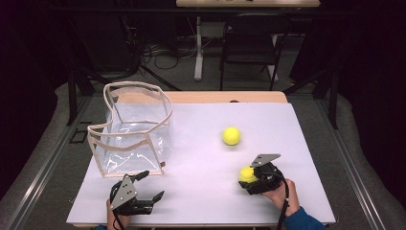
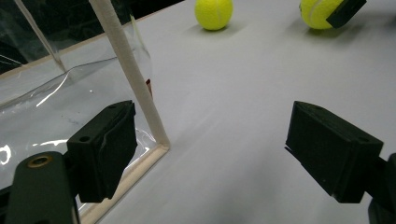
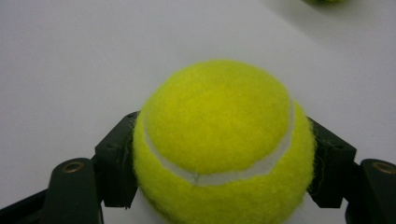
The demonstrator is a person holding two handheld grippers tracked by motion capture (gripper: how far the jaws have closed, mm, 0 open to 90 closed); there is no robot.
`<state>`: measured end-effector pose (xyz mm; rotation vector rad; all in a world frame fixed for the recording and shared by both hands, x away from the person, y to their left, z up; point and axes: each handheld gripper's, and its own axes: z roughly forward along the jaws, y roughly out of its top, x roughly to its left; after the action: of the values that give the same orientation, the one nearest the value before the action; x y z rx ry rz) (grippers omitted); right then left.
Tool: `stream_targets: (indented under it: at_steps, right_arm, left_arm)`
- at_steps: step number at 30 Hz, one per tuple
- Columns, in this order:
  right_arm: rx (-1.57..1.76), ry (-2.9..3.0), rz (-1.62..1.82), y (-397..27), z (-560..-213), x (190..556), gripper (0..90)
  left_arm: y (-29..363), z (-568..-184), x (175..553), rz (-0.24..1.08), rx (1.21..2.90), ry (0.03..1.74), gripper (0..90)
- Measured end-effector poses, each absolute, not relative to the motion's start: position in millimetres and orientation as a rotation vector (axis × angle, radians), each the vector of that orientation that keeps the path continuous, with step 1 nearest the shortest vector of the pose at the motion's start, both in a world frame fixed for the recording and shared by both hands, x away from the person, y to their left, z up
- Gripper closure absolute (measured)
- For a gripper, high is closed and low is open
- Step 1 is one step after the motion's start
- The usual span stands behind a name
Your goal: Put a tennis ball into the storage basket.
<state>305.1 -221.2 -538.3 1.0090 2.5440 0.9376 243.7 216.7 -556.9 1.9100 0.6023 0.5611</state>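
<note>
High view, right gripper (image 1: 249, 179): it sits low at the near right of the white table (image 1: 287, 124), with its jaws clamped on a tennis ball (image 1: 247, 173). I judge this is the grip before the lift.
High view, second tennis ball (image 1: 231, 136): it lies free in the middle of the table, apart from the held one, probably waiting for its turn.
High view, clear plastic bag (image 1: 136, 129): it stands upright at the far left with its white-edged mouth open upward, so a ball can be dropped in from above.
High view, left gripper (image 1: 151, 186): it rests near the front edge, just in front of the bag.
Left gripper view, jaws: they stand wide apart with nothing between them. One jaw is just beside the bag's white corner seam (image 2: 135, 81), perhaps ready to steady the bag.
Right gripper view, held ball (image 3: 222, 144): both black pads (image 3: 116, 161) press its sides, so the ball fills the gap and cannot roll away.
</note>
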Motion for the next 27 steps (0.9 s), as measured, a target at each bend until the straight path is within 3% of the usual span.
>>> stream_targets:
  at_steps: [27]
  right_arm:
    - [0.965,2.541,0.964,-207.9,-526.2,306.2,26.0]
  left_arm:
    - [217.7,-557.3,244.1,0.555,1.910,0.605,15.9]
